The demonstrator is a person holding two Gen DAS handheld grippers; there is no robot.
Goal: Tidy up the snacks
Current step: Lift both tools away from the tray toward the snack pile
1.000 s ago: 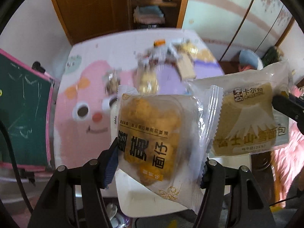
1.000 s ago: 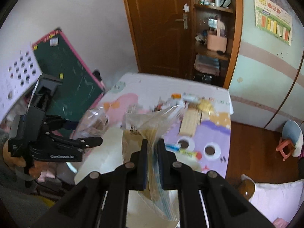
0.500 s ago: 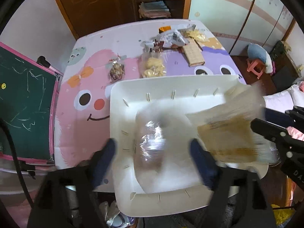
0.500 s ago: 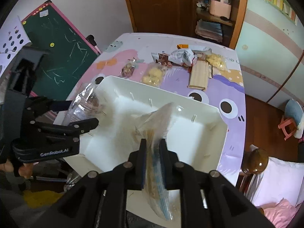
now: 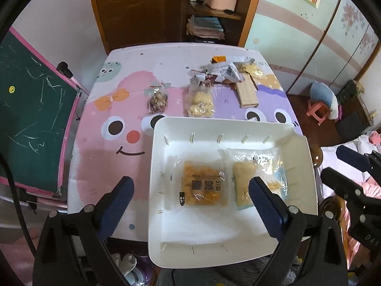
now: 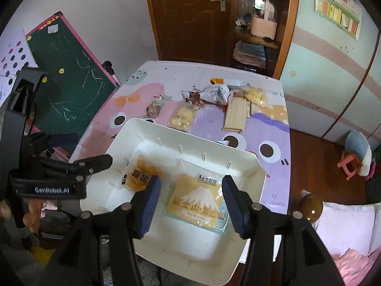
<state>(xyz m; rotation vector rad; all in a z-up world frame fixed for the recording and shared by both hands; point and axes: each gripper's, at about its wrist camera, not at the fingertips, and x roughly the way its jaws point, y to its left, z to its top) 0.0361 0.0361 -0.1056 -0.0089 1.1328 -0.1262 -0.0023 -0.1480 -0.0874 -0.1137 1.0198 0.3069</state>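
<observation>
A white tray sits at the table's near edge and also shows in the right wrist view. Two wrapped snacks lie flat inside it: an orange bread pack on the left and a Mount Fuji bread pack on the right, also seen in the left wrist view. My left gripper is open and empty above the orange pack. My right gripper is open and empty above the Mount Fuji pack.
Beyond the tray on the cartoon tablecloth lie a small nut bag, a yellow cookie bag, a wafer pack, a crumpled silver bag and a yellow snack bag. A green chalkboard stands left.
Both grippers have opened and let go of their packs, which now lie in the tray. Both grippers have pulled back above the tray.
</observation>
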